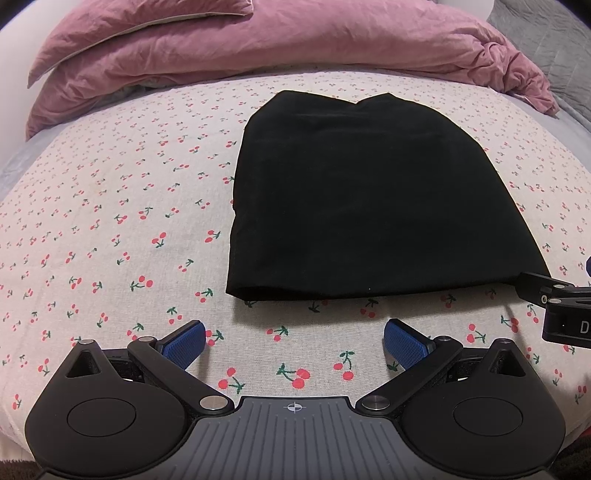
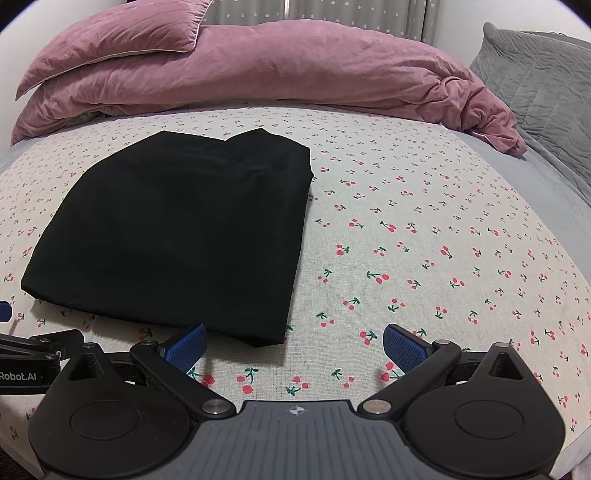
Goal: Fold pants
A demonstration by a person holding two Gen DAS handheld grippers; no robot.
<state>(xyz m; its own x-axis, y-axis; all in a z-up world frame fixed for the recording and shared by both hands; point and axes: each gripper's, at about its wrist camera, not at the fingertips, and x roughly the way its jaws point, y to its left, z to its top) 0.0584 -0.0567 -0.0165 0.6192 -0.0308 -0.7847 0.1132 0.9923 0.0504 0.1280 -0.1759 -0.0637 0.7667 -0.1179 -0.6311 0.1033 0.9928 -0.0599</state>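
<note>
Pants (image 1: 354, 199) lie folded on the bed (image 1: 110, 221), just ahead of both claws. Left claw (image 1: 293, 341) and right claw (image 2: 293, 343) gape empty, the right nearer its corner

This is a bedroom in a home. A bed takes almost the whole view, covered with a cherry-print sheet (image 2: 424, 221). A crumpled pink duvet (image 2: 295, 66) and a matching pillow (image 2: 122, 33) lie at its far side (a grey quilted pillow (image 2: 539, 81) too), before a star-patterned curtain (image 2: 332, 14).
</note>
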